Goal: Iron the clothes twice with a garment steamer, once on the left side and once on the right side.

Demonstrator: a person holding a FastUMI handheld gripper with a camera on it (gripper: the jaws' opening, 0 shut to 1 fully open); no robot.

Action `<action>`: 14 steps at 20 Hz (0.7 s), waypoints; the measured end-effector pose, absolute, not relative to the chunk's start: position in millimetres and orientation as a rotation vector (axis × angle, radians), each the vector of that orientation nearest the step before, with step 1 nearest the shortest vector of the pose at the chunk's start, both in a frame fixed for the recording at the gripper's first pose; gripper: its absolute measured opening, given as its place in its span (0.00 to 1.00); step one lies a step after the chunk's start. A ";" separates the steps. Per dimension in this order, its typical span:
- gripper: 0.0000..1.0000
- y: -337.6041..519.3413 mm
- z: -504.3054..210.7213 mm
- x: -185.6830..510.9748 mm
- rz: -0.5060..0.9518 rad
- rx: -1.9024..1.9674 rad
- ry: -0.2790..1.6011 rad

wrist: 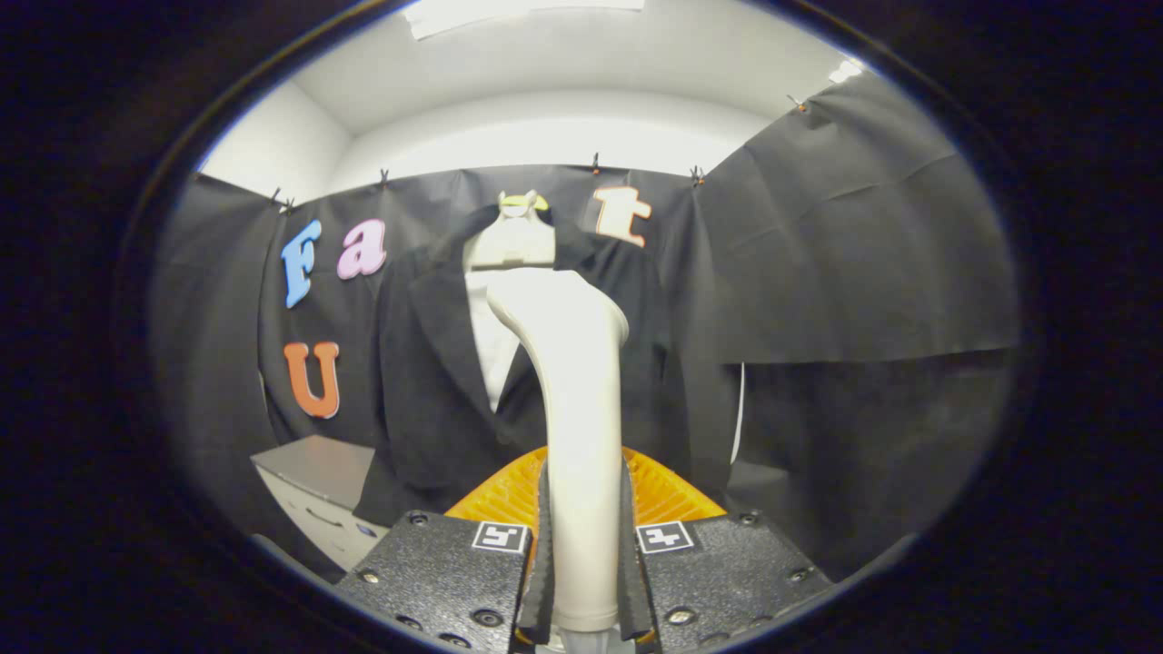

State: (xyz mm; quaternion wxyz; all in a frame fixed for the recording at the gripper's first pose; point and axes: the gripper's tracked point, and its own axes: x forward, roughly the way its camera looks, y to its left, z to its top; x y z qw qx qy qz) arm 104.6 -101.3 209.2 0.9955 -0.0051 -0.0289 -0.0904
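Your tool is clamped on the garment steamer, which stands upright in front of the dark jacket on its hanger. You seem about to start; next, bring its head onto one jacket front.

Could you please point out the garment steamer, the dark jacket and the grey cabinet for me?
garment steamer [579, 427]: gripper view, on its handle, clamped between the fingers.
dark jacket [427, 400]: gripper view, front panel.
grey cabinet [313, 463]: gripper view, top surface.
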 end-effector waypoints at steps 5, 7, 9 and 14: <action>0.30 -145.8 250.7 153.2 -0.189 0.022 -0.125; 0.30 -153.4 264.8 169.6 -0.181 0.017 -0.152; 0.30 -160.1 274.6 184.2 -0.178 0.001 -0.174; 0.30 -156.2 292.4 210.5 -0.157 -0.036 -0.222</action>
